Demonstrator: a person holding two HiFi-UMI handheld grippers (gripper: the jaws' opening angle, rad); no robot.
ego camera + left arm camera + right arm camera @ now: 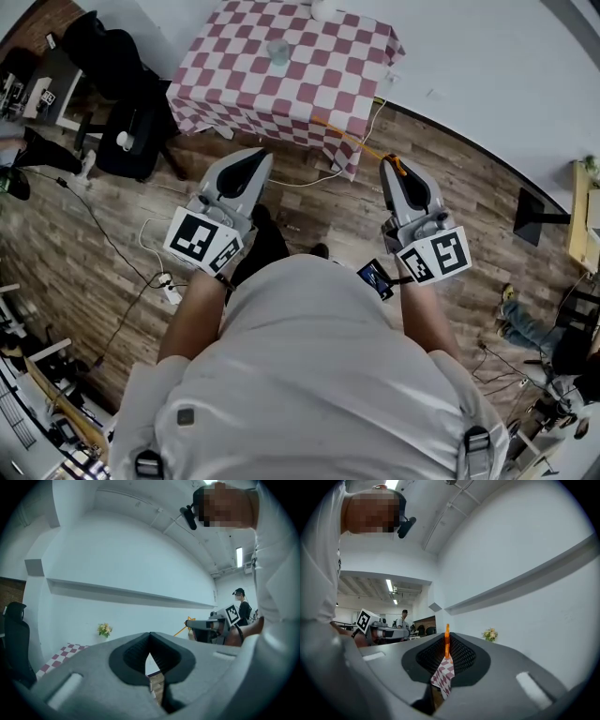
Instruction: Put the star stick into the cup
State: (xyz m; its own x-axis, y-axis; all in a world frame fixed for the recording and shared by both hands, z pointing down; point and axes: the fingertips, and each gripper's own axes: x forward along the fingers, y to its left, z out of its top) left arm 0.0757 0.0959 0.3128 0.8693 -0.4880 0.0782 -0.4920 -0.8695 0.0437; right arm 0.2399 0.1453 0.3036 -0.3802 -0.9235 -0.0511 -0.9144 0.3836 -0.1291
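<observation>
Your right gripper (446,635) is clamped on the stick (349,138), a thin orange rod with its star end by the jaws. It is held off the floor, angled toward the table (234,84) bearing the cup (278,52). Your left gripper (150,638) is closed and empty.

Wood-plank floor (309,211), checkered-cloth table (328,84), white wall (487,84), black chair (112,56).

Cup (278,52) on table (323,89) ahead
</observation>
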